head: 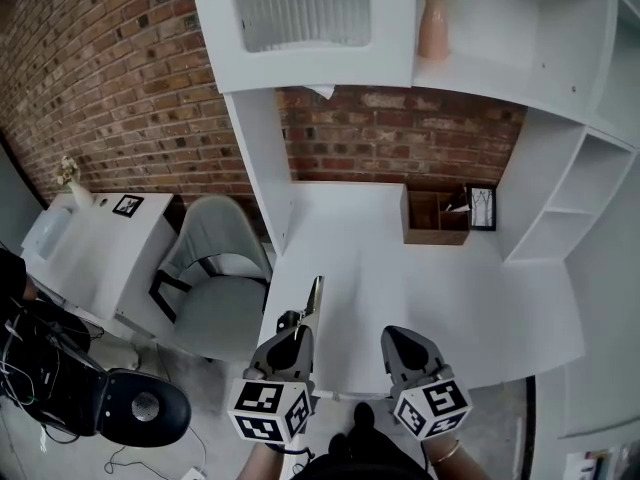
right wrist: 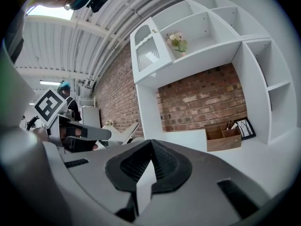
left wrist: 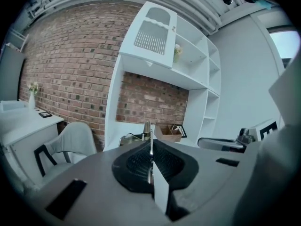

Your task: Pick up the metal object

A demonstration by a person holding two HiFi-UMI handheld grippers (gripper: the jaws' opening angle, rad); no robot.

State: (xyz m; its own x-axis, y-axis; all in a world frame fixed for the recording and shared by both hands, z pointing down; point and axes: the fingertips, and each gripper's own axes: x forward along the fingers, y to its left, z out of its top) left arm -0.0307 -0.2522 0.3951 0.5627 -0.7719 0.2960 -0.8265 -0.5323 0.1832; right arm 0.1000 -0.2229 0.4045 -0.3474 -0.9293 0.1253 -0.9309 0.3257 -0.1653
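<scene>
The left tool (head: 297, 334) is at the bottom of the head view, a little left of the middle. Its jaws are closed on the metal object (head: 314, 297), a thin flat strip. The strip sticks out from the tips toward the top of the frame and is above the near left edge of the white table (head: 350, 268). I cannot tell from this view whether it touches the table. In the left gripper view the left tool (left wrist: 150, 144) presses its two black pads on the metal object (left wrist: 146, 128), which is seen on its edge. The upper end of the strip rises above the pads at the middle of the frame.

The right tool (head: 398, 338) is just beside the left one, at the bottom right of the middle. In the right gripper view the jaws of the right tool (right wrist: 151, 144) are together and they hold nothing.

On the table, in the upper right part of the head view, a wooden box (head: 436, 217) stands against the brick wall (head: 400, 138). A small frame (head: 482, 208) is touching the box on its right side. A grey chair (head: 215, 268) is left of the table. A pink vase (head: 434, 26) stands on the shelf at the top.
</scene>
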